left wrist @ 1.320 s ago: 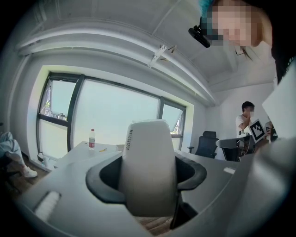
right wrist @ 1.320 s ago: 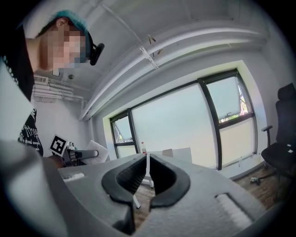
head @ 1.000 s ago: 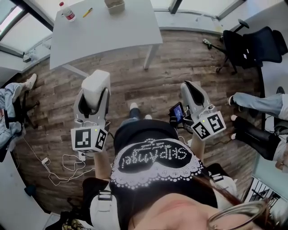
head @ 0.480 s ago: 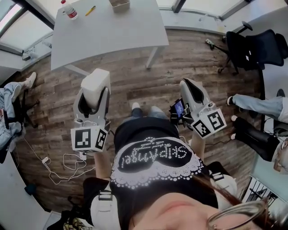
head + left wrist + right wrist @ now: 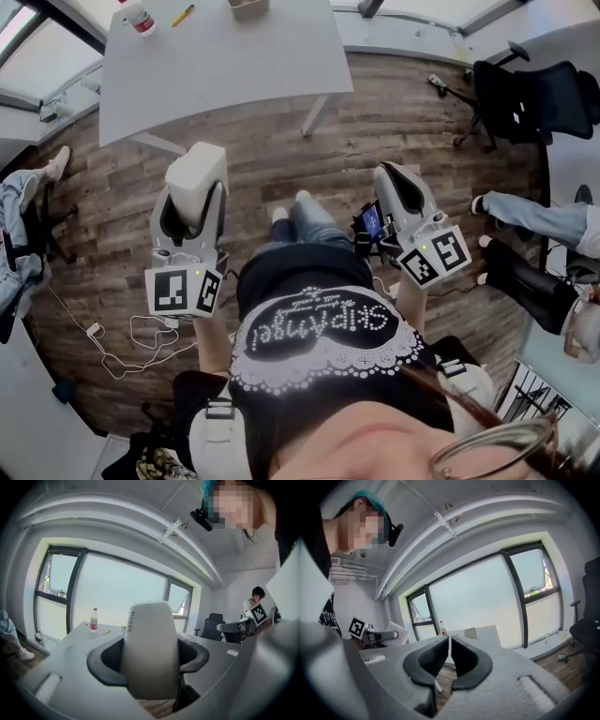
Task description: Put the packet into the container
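Observation:
A white packet point(image 5: 197, 172) stands upright between the jaws of my left gripper point(image 5: 192, 192), which is shut on it. In the left gripper view the packet point(image 5: 150, 644) fills the space between the dark pads. My right gripper point(image 5: 392, 178) is held at the same height to the right, its jaws shut together point(image 5: 449, 651) with nothing in them. The container point(image 5: 248, 7), a small tan box, sits at the far edge of the grey table point(image 5: 216, 66) ahead, well beyond both grippers. It also shows in the right gripper view point(image 5: 470, 632).
On the table's far left are a water bottle point(image 5: 139, 17) and a yellow pen point(image 5: 183, 14). A black office chair point(image 5: 525, 94) stands at the right. Seated people's legs show at the left point(image 5: 19, 216) and right point(image 5: 534, 211). Cables point(image 5: 131, 342) lie on the wooden floor.
The view has shifted a little towards the table and a leg has stepped forward below the grippers. Both grippers keep their pose; the packet stays held.

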The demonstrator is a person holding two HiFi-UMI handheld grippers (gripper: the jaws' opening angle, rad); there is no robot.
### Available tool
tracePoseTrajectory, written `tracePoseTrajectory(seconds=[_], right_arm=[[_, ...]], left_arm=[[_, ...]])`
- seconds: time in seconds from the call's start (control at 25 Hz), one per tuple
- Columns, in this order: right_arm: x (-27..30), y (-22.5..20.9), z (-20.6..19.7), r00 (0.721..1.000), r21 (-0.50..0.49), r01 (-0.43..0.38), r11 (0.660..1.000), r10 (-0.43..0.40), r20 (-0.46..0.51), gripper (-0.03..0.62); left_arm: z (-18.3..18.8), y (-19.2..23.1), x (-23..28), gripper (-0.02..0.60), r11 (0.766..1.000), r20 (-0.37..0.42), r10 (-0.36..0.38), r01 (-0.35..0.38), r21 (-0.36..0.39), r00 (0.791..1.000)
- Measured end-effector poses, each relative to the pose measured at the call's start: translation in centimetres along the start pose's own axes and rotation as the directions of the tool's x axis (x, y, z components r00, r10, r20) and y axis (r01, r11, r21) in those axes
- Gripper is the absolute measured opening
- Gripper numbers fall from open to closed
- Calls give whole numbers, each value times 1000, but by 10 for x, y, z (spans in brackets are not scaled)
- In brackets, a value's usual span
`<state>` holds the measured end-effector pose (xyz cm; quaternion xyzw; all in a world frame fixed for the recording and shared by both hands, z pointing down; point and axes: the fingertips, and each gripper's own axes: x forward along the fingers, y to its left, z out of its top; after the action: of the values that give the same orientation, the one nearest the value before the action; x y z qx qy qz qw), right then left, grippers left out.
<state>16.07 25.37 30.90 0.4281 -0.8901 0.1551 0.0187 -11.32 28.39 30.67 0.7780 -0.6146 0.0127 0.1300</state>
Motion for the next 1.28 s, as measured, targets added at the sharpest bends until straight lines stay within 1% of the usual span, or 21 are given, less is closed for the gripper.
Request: tracePoseTrajectory(seconds=[0.12, 0.24, 0.56, 0.84, 1.12, 1.28], right_arm=[[9, -7, 2, 1000, 5, -6, 1000, 7, -9, 18], [21, -15, 5, 1000, 6, -24, 1000, 24, -17, 18], [64, -45, 24, 998, -4, -60, 998, 60, -17, 18], [93, -64, 31, 996, 17, -86, 996, 86, -30, 17], [111, -82, 36, 994, 17, -104, 994, 104, -38, 17], [118, -92, 41, 992, 14, -126, 992, 127, -25, 17]], left_arm=[[1, -2, 11, 279, 1000, -8, -3, 3, -4, 1000], [1, 1, 21, 279, 1000, -13, 11, -11, -10, 1000], [15, 10, 63, 279, 999, 5, 37, -37, -16, 999], [21, 15, 97, 279, 999, -1, 43, -43, -21, 999], [25, 19, 116, 279, 997, 5, 73, -73, -22, 997], [30, 19, 123, 279, 995, 23, 101, -101, -16, 995]])
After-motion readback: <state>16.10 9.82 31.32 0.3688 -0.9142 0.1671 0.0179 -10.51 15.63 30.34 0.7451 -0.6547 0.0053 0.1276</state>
